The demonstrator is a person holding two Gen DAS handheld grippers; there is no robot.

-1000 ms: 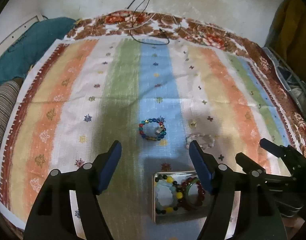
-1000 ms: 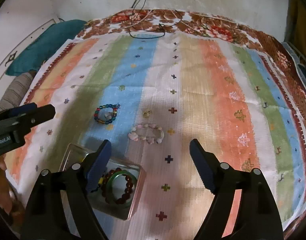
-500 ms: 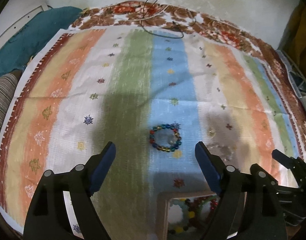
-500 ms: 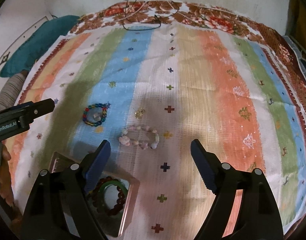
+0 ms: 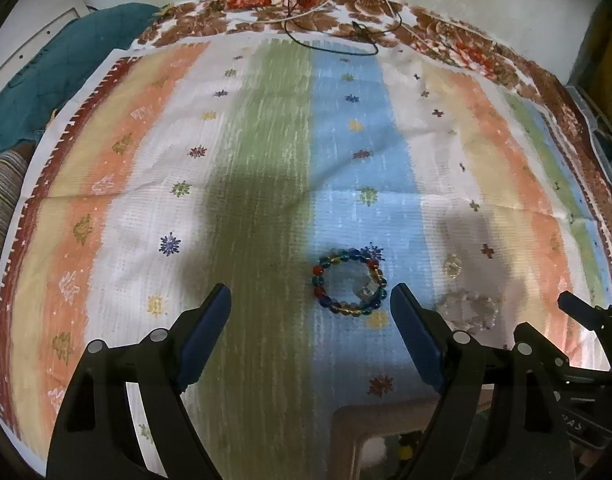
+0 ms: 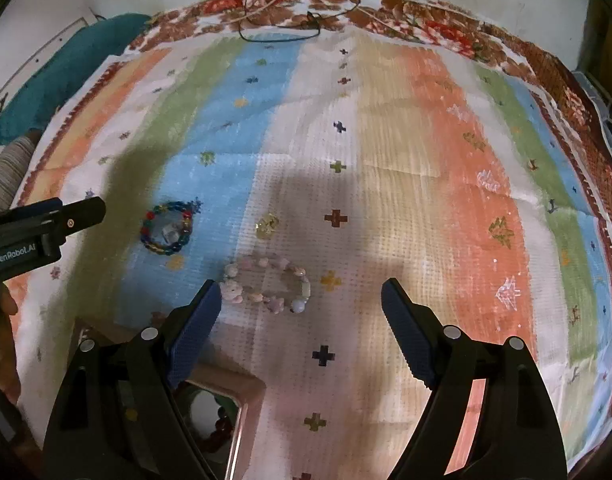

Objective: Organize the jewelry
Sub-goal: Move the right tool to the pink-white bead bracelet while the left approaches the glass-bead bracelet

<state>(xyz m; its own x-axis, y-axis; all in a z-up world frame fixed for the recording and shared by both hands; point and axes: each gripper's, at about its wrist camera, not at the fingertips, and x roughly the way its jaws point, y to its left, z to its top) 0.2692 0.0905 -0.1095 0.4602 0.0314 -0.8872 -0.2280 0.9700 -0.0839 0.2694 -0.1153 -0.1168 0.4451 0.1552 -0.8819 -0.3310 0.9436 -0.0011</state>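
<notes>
A multicoloured bead bracelet (image 5: 349,283) lies on the blue stripe of the cloth, just ahead of my open, empty left gripper (image 5: 310,304); it also shows in the right wrist view (image 6: 166,233). A pale pink bead bracelet (image 6: 266,284) lies just ahead of my open, empty right gripper (image 6: 298,300), near its left finger; it shows faintly in the left wrist view (image 5: 467,309). A small clear ring (image 6: 267,224) lies beyond it. A metal tin (image 6: 226,412) holding bracelets sits at the near edge, partly hidden by my fingers; it also shows in the left wrist view (image 5: 369,420).
The striped cloth (image 5: 266,160) covers the surface, with a floral border at the back. Black and white cables (image 5: 329,28) lie at the far edge. A teal cushion (image 5: 58,68) lies off the left side.
Both grippers have moved forward and lower over the cloth. The bracelets now sit closer to the fingertips and the tin has slid toward the bottom of both views.
</notes>
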